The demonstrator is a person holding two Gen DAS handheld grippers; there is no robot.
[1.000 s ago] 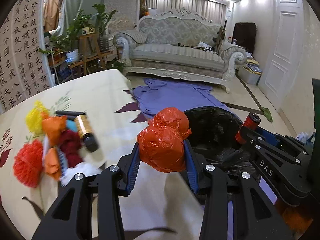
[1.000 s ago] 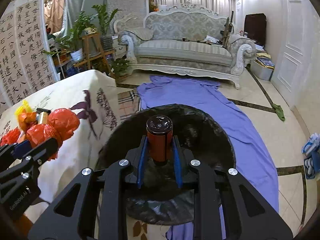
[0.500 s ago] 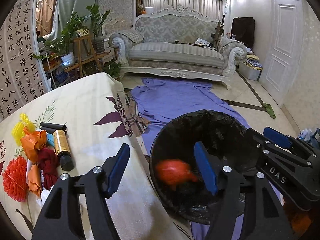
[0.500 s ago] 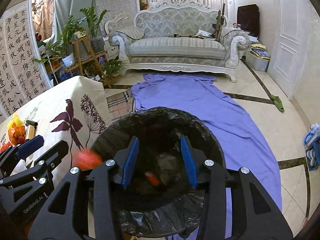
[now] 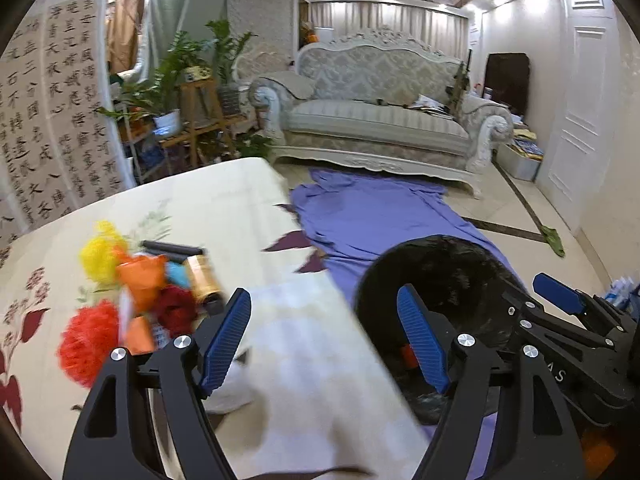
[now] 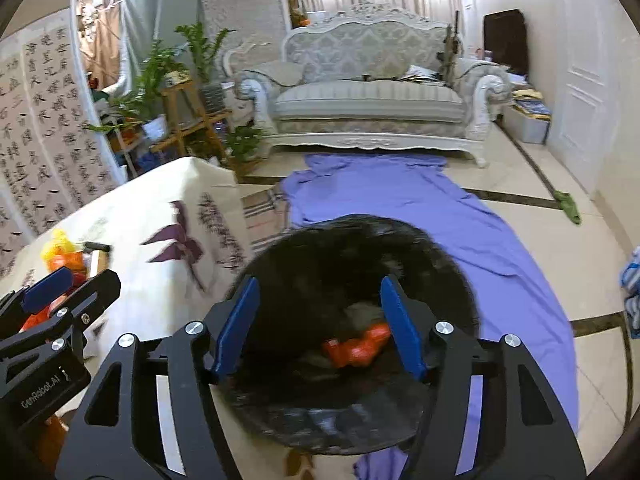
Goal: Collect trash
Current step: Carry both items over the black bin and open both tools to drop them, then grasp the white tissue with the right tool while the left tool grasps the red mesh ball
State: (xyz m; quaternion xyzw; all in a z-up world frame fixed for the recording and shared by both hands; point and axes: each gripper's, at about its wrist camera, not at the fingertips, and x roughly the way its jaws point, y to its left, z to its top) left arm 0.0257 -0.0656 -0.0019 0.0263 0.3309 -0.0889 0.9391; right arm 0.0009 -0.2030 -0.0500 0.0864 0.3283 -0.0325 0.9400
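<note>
Left gripper (image 5: 324, 336): fingers spread wide, nothing btwn them, over the table (image 5: 240, 200) edge w/ its floral cloth. Right gripper (image 6: 318, 324): fingers also wide apart, empty, above the bin (image 6: 352, 248) mouth.

Bin, lined w/ a black bag, stands on the floor just beside the table edge. Inside, at the bottom: orange bag (image 6: 358, 346), crumpled, plus some greyish stuff under it, too blurred to tell what.

On the table, left of the left gripper, a trash pile: red mesh ball (image 5: 86, 344), dark red wad (image 5: 174, 308), orange wrapper (image 5: 144, 280), yellow mesh (image 5: 100, 252), gold bottle (image 5: 204, 280) lying on its side, black tube (image 5: 172, 247) behind it. All touching or overlapping; edges blurred.

Beyond the bin: purple cloth (image 6: 400, 200) spread on the floor, reaching to the sofa (image 6: 372, 96). Plants (image 5: 176, 68) on a wooden stand far left, calligraphy screen (image 5: 52, 112) behind the table.
</note>
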